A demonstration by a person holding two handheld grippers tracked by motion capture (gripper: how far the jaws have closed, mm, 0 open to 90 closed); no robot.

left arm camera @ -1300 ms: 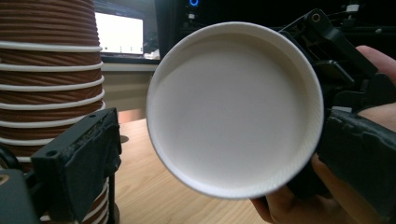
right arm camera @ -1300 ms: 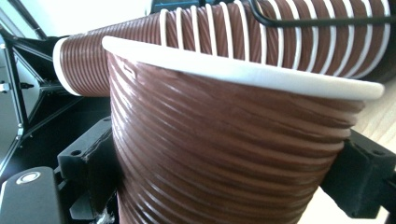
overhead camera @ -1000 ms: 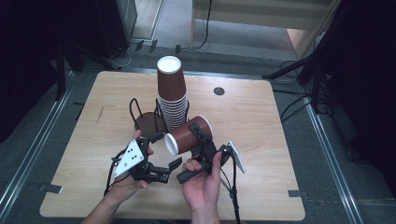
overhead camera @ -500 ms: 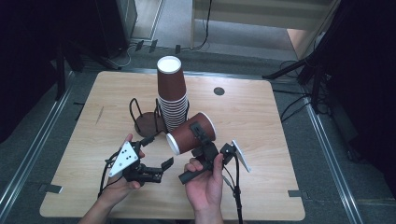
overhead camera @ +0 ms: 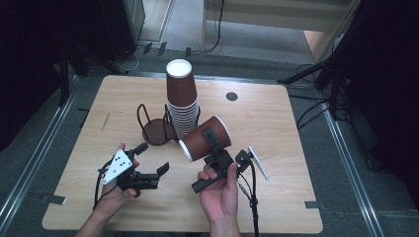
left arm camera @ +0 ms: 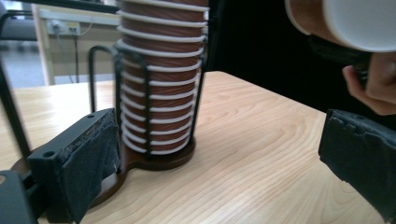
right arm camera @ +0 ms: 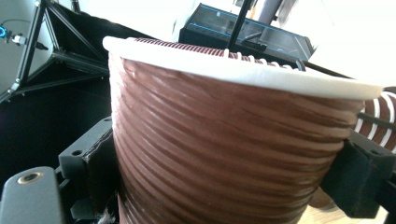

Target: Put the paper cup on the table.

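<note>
Brown ribbed paper cup [overhead camera: 205, 138], white at rim and base, clamped between the two black jaws of the right gripper [overhead camera: 213, 148] and held tilted in the air above the wooden table [overhead camera: 286, 128], one white end toward the near left, the other toward the far right. Seen close in the right gripper view as a ribbed brown wall [right arm camera: 224, 154] with a white rim on top, a jaw pressed against each side. Right hand [overhead camera: 221, 190] wrapped round the gripper's handle, cable trailing toward the near edge, grey plate sticking out to the right.

Just behind and left of the held cup, a tall stack of cups [overhead camera: 182, 101], upside down, white base uppermost, standing in a black wire rack [overhead camera: 153, 129] with a round dark base. Same stack in the left gripper view [left arm camera: 159, 84], its white rims layered one over another inside the wire hoops, on the dark disc of the rack's base. Empty second bay of the rack to the stack's left.

Left gripper [overhead camera: 150, 165] low over the table at the near left, jaws spread wide and holding nothing, aimed toward the rack and apart from it; grey three-cornered plate on top, left hand [overhead camera: 118, 190] behind it. Between its jaws in its own view, bare wood grain and the stack; held cup [left arm camera: 345, 21] at the upper right, with fingers [left arm camera: 373, 84] of the right hand below it.

Small dark round spot [overhead camera: 231, 96] on the table's far side, right of the stack.
</note>
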